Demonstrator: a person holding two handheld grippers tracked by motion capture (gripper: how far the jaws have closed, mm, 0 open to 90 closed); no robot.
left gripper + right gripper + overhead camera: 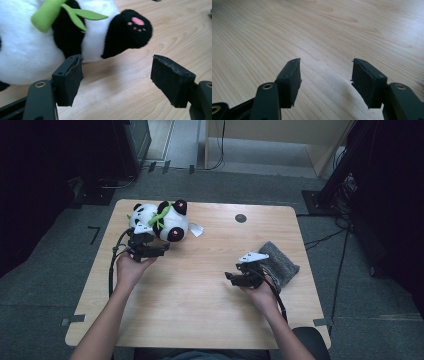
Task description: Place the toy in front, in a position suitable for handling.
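Panda [165, 221] left, cloth [280, 264] right, on table [200, 285]

Left claw [161, 248] and right claw [229, 277] both gape apart, each gripping nothing.

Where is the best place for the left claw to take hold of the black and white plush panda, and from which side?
Probably the black plush leg of the black and white plush panda: it sticks out narrow before the open left claw, approached level from the near table side.

Overhead cam sits above the person, looking forward and down at the whole table [200, 320]. Both gripper cams hover close over that same wood tabletop.
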